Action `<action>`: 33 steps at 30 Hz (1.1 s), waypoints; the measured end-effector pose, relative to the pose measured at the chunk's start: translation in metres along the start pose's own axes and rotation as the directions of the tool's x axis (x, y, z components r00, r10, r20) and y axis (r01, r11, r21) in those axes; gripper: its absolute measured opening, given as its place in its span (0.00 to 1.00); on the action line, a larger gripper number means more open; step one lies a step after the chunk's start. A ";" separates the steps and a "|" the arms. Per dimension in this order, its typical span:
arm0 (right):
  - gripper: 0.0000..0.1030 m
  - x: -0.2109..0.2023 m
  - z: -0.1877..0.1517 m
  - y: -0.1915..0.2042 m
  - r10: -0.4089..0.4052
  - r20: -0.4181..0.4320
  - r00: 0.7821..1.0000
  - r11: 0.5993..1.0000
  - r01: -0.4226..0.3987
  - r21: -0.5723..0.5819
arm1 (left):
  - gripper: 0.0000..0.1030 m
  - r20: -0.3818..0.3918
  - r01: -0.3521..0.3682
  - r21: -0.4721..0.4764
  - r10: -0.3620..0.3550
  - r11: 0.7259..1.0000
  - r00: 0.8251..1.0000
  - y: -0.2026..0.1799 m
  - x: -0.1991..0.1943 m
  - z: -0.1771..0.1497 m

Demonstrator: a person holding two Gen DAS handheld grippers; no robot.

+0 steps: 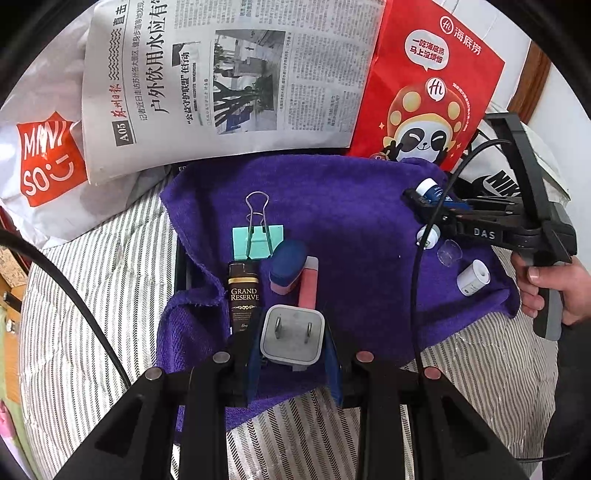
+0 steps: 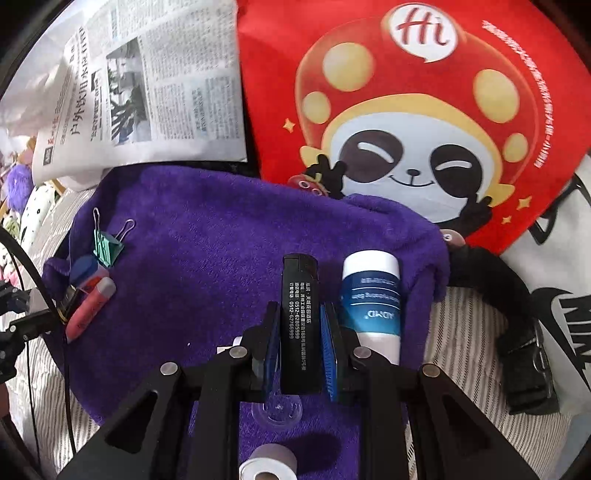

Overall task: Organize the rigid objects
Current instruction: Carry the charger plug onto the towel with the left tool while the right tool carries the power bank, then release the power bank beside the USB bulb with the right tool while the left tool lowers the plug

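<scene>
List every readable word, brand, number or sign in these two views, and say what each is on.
"GRAND RESERVE": black lighter
"MINISO": white bag
"A05": newspaper; body text too small
"Hi": red panda bag
"DAS": right gripper
"0512-62805999": black lighter held in right gripper
"ADMD": blue-and-white tube; rest blurred

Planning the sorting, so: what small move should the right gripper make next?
Probably set the black lighter down beside the blue-and-white tube on the purple towel: the right gripper is shut on it, and the left gripper holds a white plug.
</scene>
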State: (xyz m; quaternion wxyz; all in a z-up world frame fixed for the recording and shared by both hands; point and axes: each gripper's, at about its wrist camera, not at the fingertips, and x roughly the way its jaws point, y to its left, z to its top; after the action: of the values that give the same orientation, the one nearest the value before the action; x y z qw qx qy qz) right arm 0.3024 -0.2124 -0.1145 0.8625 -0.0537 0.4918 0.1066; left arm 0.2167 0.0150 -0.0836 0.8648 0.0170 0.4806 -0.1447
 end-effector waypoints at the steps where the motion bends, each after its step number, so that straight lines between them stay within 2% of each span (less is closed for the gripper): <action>1: 0.21 0.002 0.001 0.001 -0.002 -0.006 1.000 1.000 0.002 -0.003 | 0.27 0.001 0.001 -0.001 -0.001 1.000 1.000 0.000 0.000 0.000; 18: 0.22 0.023 0.014 0.006 0.019 -0.055 0.998 1.000 -0.019 -0.015 | 0.27 0.003 0.016 -0.002 -0.016 1.000 1.000 0.009 -0.006 -0.001; 20: 0.24 0.017 0.012 0.004 0.024 -0.049 0.999 1.000 -0.025 -0.005 | 0.27 0.002 0.028 0.000 -0.028 1.000 1.000 0.008 -0.005 0.000; 23: 0.36 0.001 0.010 0.001 0.012 -0.027 1.000 1.000 -0.013 -0.010 | 0.27 0.002 0.035 -0.003 -0.035 0.999 0.999 0.009 -0.005 0.000; 24: 0.38 -0.004 0.009 0.001 0.006 -0.015 1.000 1.000 -0.007 -0.013 | 0.27 0.001 0.042 -0.005 -0.042 0.999 0.999 0.009 -0.004 0.000; 28: 0.38 -0.029 -0.002 -0.002 0.006 0.021 1.000 1.000 -0.006 -0.002 | 0.27 -0.006 0.051 -0.003 -0.052 0.999 0.999 0.006 -0.001 0.002; 33: 0.38 -0.044 -0.028 -0.006 0.003 0.026 1.000 1.000 -0.003 0.007 | 0.27 -0.007 0.062 0.005 -0.062 0.998 0.998 -0.001 0.003 0.004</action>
State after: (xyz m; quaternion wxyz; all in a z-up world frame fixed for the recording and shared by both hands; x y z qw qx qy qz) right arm 0.2583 -0.2294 -0.0913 0.8688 -0.0484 0.4810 0.1067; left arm 0.2217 0.0121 -0.0838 0.8583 0.0046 0.4832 -0.1728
